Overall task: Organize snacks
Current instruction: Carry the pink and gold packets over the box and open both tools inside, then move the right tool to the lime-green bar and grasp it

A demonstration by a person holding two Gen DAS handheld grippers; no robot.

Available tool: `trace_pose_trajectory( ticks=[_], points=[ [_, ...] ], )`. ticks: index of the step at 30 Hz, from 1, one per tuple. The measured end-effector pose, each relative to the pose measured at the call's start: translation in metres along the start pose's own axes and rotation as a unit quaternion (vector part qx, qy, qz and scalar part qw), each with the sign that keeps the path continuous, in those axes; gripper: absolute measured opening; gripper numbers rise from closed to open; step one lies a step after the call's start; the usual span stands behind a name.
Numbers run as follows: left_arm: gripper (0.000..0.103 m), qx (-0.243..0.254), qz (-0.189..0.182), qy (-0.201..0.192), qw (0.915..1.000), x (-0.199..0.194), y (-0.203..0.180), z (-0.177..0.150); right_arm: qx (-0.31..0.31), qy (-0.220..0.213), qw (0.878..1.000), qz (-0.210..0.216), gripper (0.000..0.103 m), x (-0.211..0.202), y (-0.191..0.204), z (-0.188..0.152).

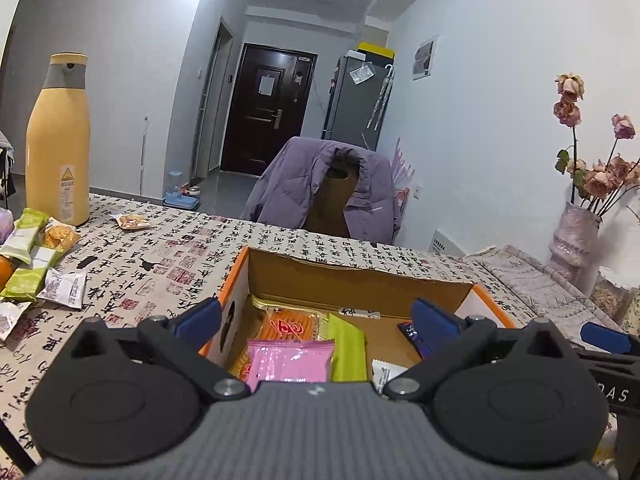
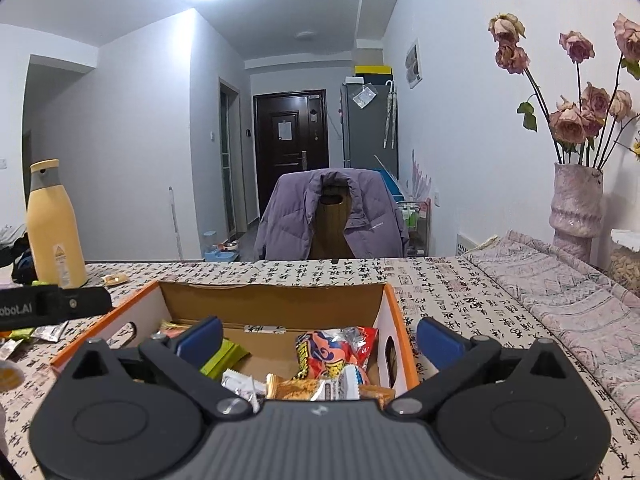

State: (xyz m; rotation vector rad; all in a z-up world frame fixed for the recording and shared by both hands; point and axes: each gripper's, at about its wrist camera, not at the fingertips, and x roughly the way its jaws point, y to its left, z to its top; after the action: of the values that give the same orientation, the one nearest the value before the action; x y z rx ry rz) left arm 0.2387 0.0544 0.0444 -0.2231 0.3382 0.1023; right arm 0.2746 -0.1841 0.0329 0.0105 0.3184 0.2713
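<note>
Loose snack packets (image 1: 38, 256) lie in a scattered pile at the left edge of the desk (image 1: 168, 264), well apart from the cardboard box (image 1: 352, 276) in the middle. They are mostly green foil-type bars, a white sachet and one clear bag of orange crackers. One more small packet (image 1: 130, 221) sits alone near the yellow bottle (image 1: 58, 140).

Handling guess: all light, thin, crinkly film, likely slippery; the cracker contents are fragile, so pinch lightly. Best hold is probably across the short width at mid-body, or on a sealed end flap.

The green bars are long and flat, their long axes running roughly from near-left to far-right, ends pointing up toward the bottle. The white sachet lies flat, skewed.

The box is already part filled. Left wrist view shows a pink packet (image 1: 290, 360), an orange pack and a green one; right wrist view shows a red-orange crisp bag (image 2: 336, 350) lying lengthwise toward the far wall.

Left hand-held gripper (image 1: 316, 320): jaws spread fully wide over the box's near left part, nothing between them. Right hand-held gripper (image 2: 320, 338): jaws also spread wide, empty, poised over the box's right part.

A vase of dried roses (image 2: 576, 204) stands far right, and a chair with a purple jacket (image 2: 332, 216) is behind the desk.
</note>
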Motion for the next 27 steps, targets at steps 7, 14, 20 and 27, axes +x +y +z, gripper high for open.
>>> trace_pose_trajectory(
  ticks=[7,14,20,27],
  points=[
    [0.103,0.005,-0.002,0.009,0.9999,-0.021,0.005,-0.012,-0.006,0.01,1.0,0.001,0.103,-0.019,0.001,-0.008],
    [0.103,0.005,-0.005,0.021,0.9997,-0.037,0.011,-0.029,-0.011,0.027,1.0,0.006,0.103,-0.034,0.002,-0.024],
    [0.103,0.017,-0.004,0.034,0.9993,-0.049,0.015,-0.046,-0.006,0.048,0.999,0.015,0.103,-0.045,-0.002,-0.043],
    [0.103,0.023,-0.002,0.059,0.998,-0.057,0.025,-0.069,-0.01,0.078,0.997,0.019,0.103,-0.056,-0.005,-0.065]
  ],
)
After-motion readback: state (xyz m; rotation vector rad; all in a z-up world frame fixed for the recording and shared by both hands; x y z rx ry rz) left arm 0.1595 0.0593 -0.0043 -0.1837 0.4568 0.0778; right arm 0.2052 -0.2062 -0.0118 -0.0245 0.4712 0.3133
